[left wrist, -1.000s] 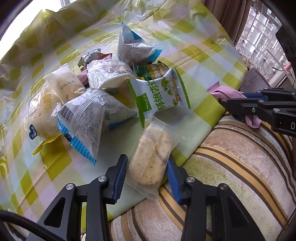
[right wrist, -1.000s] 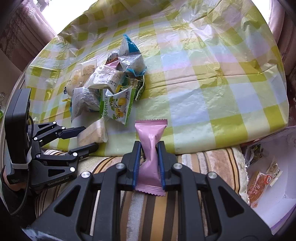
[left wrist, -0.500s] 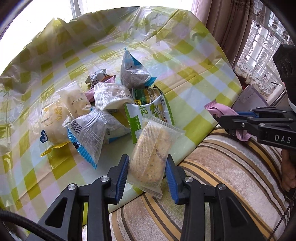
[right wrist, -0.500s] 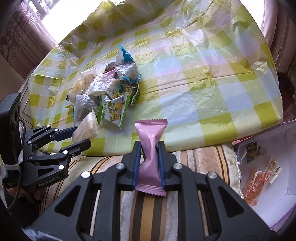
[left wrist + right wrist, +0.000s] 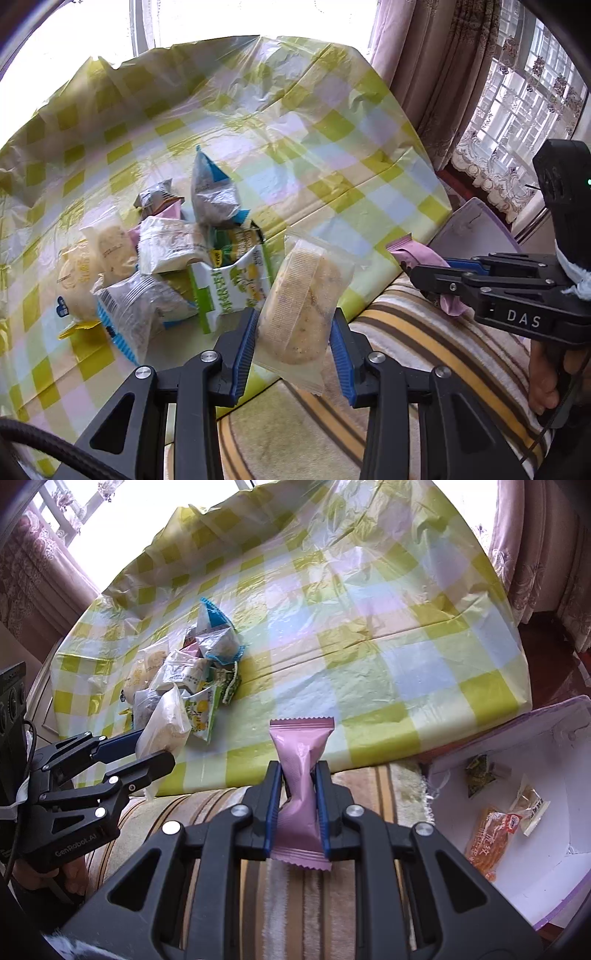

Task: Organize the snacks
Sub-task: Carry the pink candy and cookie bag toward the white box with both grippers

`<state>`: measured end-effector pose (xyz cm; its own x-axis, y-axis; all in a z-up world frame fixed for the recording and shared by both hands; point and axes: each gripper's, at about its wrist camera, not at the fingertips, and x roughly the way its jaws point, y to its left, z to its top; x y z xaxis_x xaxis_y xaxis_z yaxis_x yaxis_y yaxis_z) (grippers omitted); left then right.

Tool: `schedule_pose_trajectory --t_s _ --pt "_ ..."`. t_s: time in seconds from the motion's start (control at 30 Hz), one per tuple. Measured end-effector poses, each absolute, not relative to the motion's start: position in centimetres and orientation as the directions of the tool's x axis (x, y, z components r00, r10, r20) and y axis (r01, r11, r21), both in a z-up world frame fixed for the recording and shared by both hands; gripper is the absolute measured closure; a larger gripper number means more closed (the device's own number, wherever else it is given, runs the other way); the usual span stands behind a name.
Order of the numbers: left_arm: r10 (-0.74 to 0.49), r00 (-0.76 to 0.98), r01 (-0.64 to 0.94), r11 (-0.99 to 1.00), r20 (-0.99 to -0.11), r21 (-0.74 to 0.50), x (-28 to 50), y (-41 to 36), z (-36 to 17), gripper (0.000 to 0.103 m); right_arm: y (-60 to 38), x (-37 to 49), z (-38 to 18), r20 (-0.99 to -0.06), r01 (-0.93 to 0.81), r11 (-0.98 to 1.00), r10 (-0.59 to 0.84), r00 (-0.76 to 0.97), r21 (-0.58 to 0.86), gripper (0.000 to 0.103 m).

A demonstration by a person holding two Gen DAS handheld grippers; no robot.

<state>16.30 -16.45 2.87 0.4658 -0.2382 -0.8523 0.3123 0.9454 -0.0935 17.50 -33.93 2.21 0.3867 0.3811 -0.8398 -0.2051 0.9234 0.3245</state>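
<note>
The left tongs (image 5: 293, 341) are clamped on a clear-wrapped biscuit packet (image 5: 301, 306), held off the table (image 5: 369, 646) just beside its near edge, above the striped cushion (image 5: 424, 332). The right tongs (image 5: 298, 805) are clenched on a pink wrapped snack (image 5: 301, 775) — pinched at its middle, upright. The snack pile (image 5: 184, 675) lies on the checked cloth at the table's left; a white box (image 5: 554, 867) with a few packets sits to the right, below the table edge.

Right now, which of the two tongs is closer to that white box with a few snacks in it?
Right. The right tongs, clamping a pink packet, sit just left of the white box. The left tongs, gripping a clear-wrapped cake, are farther away, over by the snack pile.
</note>
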Motion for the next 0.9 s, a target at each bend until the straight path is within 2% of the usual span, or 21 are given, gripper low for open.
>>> schedule_pose_trajectory --t_s 0.6,0.9 --pt "-0.434 0.359 0.459 0.853 -0.827 -0.248 17.4 -26.7 3.5 0.063 -47.6 17.2 1.0 -0.865 0.068 0.962 0.204 0.458 0.263 0.081" --pt "-0.507 0.25 0.482 0.804 -0.825 -0.348 18.2 -32.3 2.3 0.063 -50.8 17.0 1.2 -0.862 0.128 0.957 0.17 0.477 0.259 0.081"
